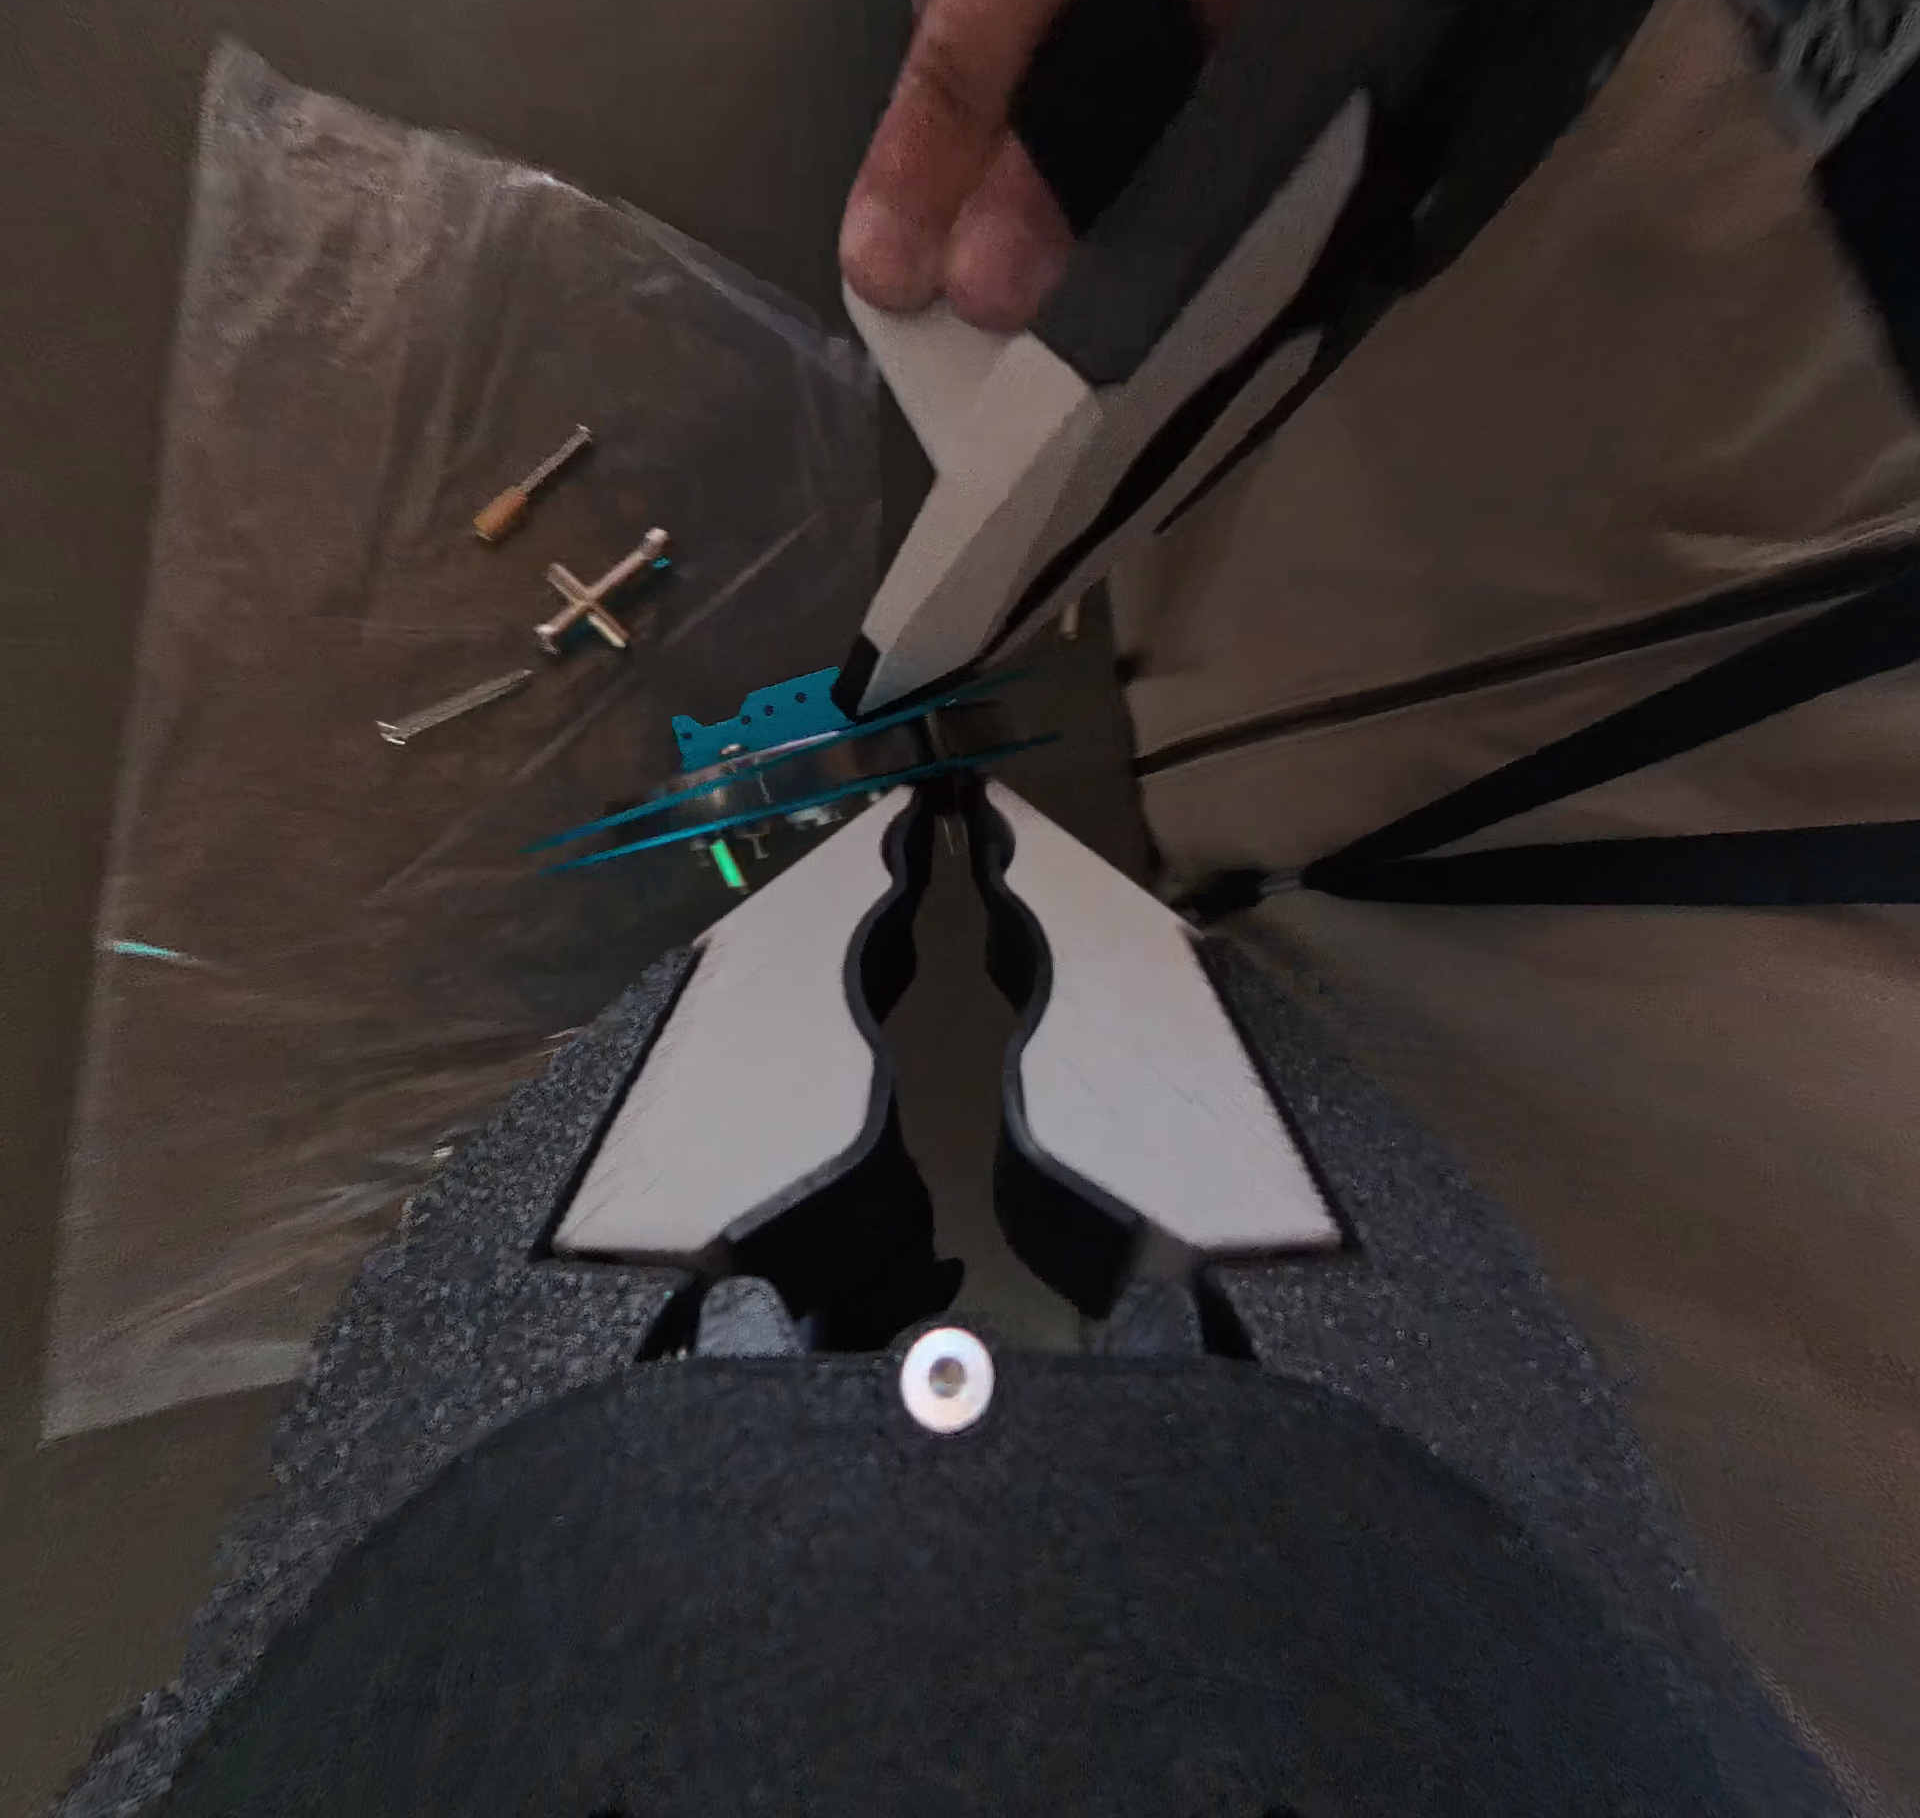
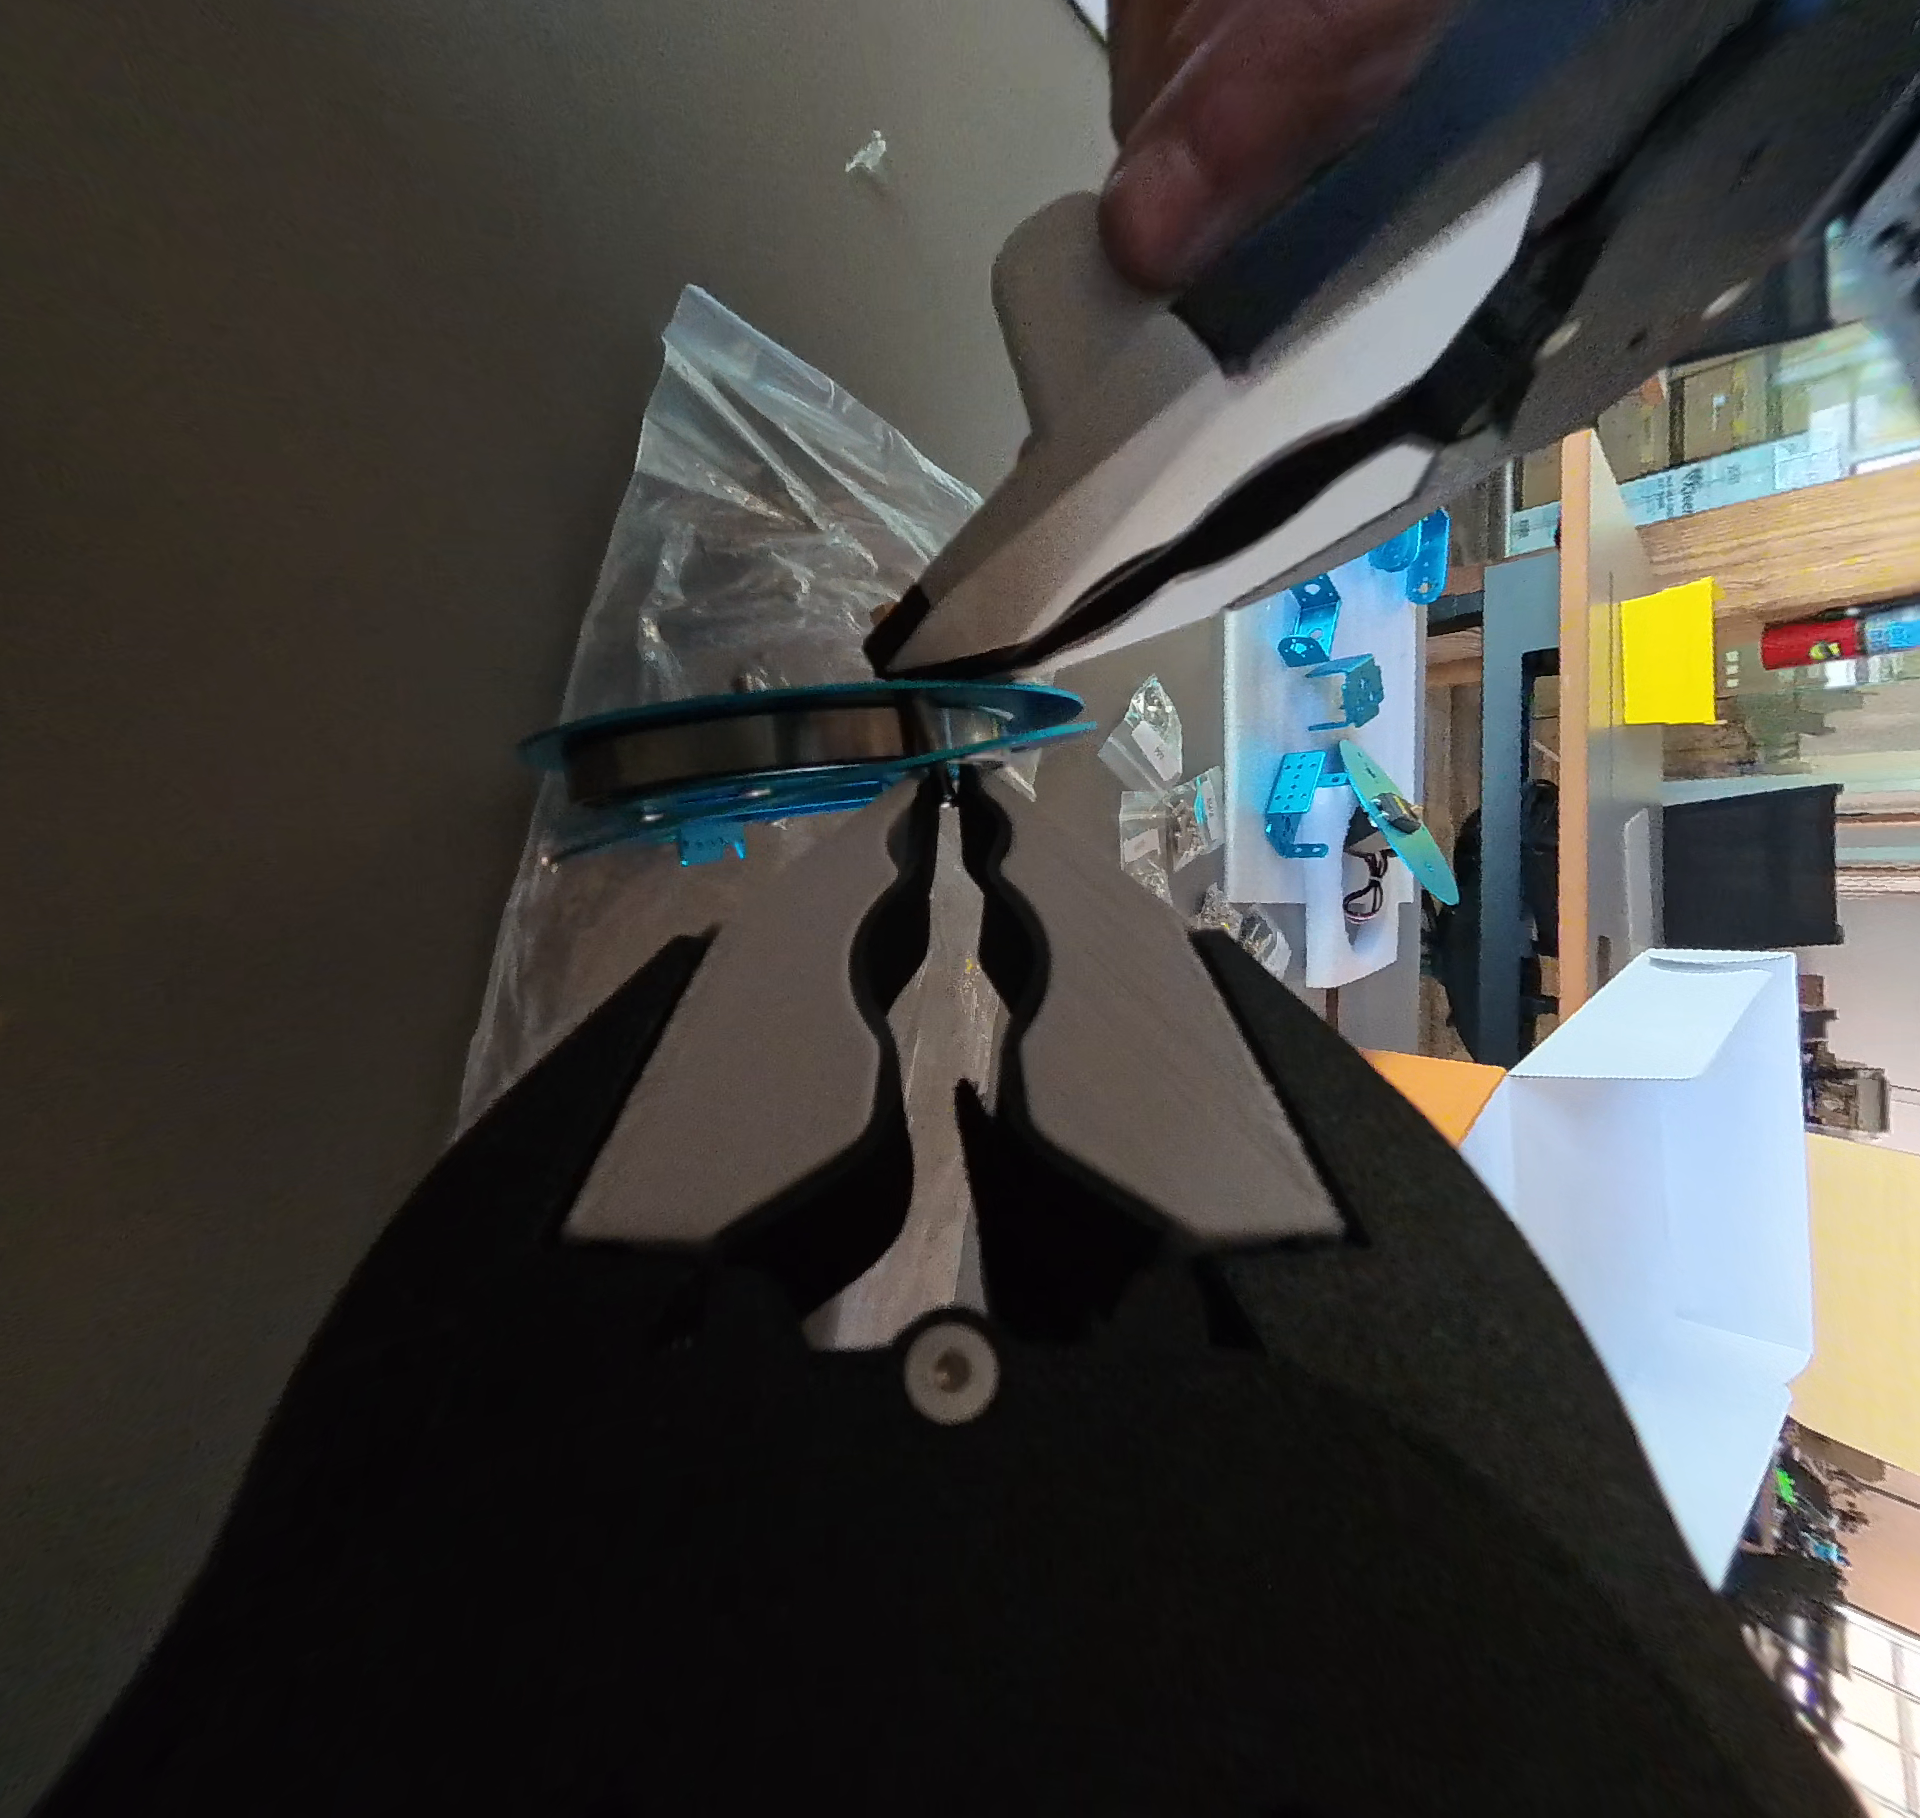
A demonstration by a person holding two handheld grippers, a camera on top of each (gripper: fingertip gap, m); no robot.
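A disc assembly of thin blue metal discs around a black ring is held above a clear plastic bag. In the left wrist view it shows edge-on as blue lines, with a blue perforated bracket. My right gripper has its jaws nearly closed on a small metal piece at the assembly's rim. My left gripper is likewise closed at the rim. Each gripper shows in the other view, coming from above, shut, with its tip on the assembly: the right gripper, the left gripper.
On the plastic bag lie a brown-tipped screw, a cross-shaped wrench and a thin metal tool. Black straps run at the right. A white foam tray with blue brackets, small parts bags and a white box lie beyond. My two grippers' fingertips are within a few centimetres of each other. Left tips and right tips are each some 12 centimetres from the cross-shaped wrench.
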